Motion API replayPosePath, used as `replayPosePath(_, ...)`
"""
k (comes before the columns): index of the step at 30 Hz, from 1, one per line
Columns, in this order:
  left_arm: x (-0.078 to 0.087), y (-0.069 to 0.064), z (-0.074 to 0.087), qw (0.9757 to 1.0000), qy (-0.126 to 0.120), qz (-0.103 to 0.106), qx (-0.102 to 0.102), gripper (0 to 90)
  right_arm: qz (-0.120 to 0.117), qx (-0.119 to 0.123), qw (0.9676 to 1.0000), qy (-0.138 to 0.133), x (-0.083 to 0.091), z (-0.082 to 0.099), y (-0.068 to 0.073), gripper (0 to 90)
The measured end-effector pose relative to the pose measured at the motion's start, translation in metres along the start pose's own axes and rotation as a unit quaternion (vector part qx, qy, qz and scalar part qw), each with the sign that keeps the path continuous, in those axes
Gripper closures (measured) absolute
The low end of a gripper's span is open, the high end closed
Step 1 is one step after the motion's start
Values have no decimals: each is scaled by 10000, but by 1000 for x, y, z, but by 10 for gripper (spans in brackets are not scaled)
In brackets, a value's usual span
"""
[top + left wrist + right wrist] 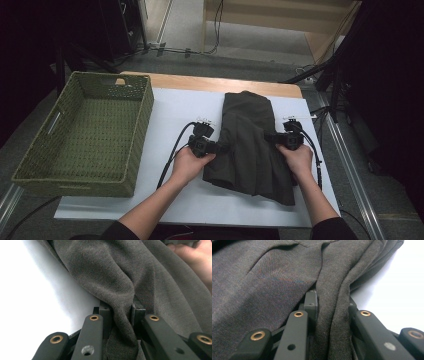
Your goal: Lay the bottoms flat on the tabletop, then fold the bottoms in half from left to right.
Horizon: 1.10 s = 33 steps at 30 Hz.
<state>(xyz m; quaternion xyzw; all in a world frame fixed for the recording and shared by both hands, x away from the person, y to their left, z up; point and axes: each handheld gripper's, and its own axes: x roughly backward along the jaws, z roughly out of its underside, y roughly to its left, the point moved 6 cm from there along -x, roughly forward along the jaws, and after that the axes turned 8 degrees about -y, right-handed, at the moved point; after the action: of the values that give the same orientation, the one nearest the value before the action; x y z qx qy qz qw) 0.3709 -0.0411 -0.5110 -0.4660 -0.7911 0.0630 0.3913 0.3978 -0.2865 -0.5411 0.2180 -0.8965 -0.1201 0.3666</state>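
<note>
A dark grey-brown garment [250, 140] lies folded lengthwise on the white table cover [175, 110], right of centre. My left gripper [220, 146] is shut on the garment's left edge about halfway along. In the left gripper view a thick fold of the cloth [122, 315] is pinched between the two black jaws. My right gripper [270, 137] is shut on the garment's right edge, opposite the left one. The right gripper view has a ridge of the same cloth [332, 315] squeezed between its jaws. A hand holds each gripper from the near side.
A green woven basket [85, 135] stands at the left of the table, with nothing inside it. Black cables [172, 150] trail from both grippers toward the person. The wooden table edge [210, 82] runs along the far side. Dark stands and equipment flank the table.
</note>
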Motion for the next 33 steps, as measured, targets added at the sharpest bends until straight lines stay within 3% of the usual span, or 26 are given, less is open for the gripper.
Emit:
replayPosePath(5, 9, 2, 2, 10000, 25, -18, -44, 782, -77, -5, 10000, -6, -2, 0, 6, 716)
replayPosePath(18, 36, 17, 13, 9999, 48, -124, 73, 779, -215, 151, 9997, 18, -12, 0, 34, 715)
replayPosePath(33, 78, 34, 29, 9985, -39, -538, 109, 771, -450, 292, 9986, 19, -30, -3, 75, 713)
